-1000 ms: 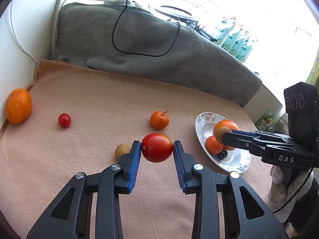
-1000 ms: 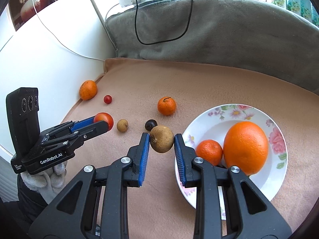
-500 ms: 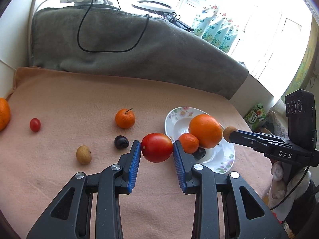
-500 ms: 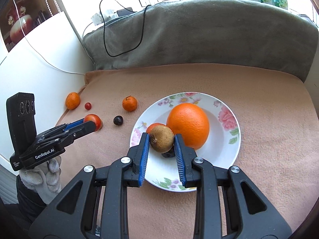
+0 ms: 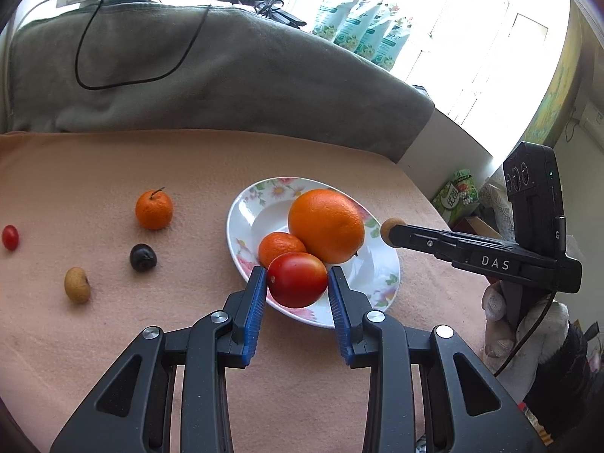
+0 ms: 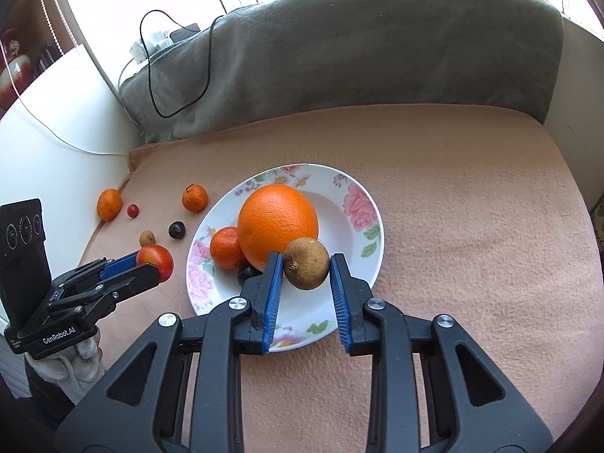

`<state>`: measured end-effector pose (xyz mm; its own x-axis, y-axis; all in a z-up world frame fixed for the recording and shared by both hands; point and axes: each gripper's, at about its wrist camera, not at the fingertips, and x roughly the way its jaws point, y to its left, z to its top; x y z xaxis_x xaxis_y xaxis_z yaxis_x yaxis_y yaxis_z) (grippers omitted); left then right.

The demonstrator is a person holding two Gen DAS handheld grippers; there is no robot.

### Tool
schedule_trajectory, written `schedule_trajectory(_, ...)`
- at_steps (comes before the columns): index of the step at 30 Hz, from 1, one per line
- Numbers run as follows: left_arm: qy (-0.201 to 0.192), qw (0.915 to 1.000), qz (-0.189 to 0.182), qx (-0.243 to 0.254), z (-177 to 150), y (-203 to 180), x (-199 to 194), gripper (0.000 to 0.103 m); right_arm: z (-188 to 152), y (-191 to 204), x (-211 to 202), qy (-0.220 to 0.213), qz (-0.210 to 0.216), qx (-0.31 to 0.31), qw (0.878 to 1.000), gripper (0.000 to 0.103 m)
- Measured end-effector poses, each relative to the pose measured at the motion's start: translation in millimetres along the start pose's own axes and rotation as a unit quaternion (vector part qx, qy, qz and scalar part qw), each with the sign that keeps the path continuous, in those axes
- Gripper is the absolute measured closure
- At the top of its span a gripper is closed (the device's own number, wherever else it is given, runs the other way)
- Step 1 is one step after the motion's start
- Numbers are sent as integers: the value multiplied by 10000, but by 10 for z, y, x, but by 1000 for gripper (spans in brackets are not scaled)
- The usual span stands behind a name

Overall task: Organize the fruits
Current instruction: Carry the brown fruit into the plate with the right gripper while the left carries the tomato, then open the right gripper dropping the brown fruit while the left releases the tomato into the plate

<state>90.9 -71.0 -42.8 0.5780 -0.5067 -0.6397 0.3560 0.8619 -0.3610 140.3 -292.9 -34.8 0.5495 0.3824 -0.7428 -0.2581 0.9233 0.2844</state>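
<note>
Left claw clamped on a red tomato, now hanging over the near rim of the plate rather than over bare blanket as a second ago. Right claw likewise clamped on a brown fruit, brought in from beside the plate to above its near side, just in front of the big orange. Meaning for the task, as a judgement: both carries nearly done, with only lowering and release left for these two. On the plate already: the orange, a tangerine touching its left side, and a dark fruit tucked at their near edge. Little free room on the near half, so a risk of the tomato rolling against the tangerine, or of the two claws crowding each other over the same dish. Left of the plate, on the peach blanket, still loose: a small brown fruit, a dark plum, a stemmed tangerine and a cherry tomato; farther left in the right-wrist view, another tangerine by the wall. Beyond, a grey cushion with a black cable looped over it, well apart from the fruit and no obstacle.
</note>
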Motion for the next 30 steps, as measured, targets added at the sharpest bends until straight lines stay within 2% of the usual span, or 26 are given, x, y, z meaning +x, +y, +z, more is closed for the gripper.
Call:
schedule_trajectory(9, 169, 9996, -157, 163, 8, -190, 145, 71, -27, -81, 47, 69, -34, 68, 9999, 76)
schedule_trajectory(25, 261, 9991, -154, 286, 16, -291, 253, 71, -38, -127, 104, 151, 6, 165, 9997, 76)
schedule_trajectory(26, 256, 9992, -151, 285, 15, -293, 251, 67, -37, -128, 101, 145, 6, 165, 9998, 76)
schedule_trajectory(28, 229, 9992, -152, 289, 12, -311, 247, 59, -35, -130, 98, 141, -1, 159, 9998, 70)
schedule_trajectory(30, 210, 9992, -156, 299, 15, -314, 232, 59, -33, -128, 82, 101, -45, 165, 9998, 38)
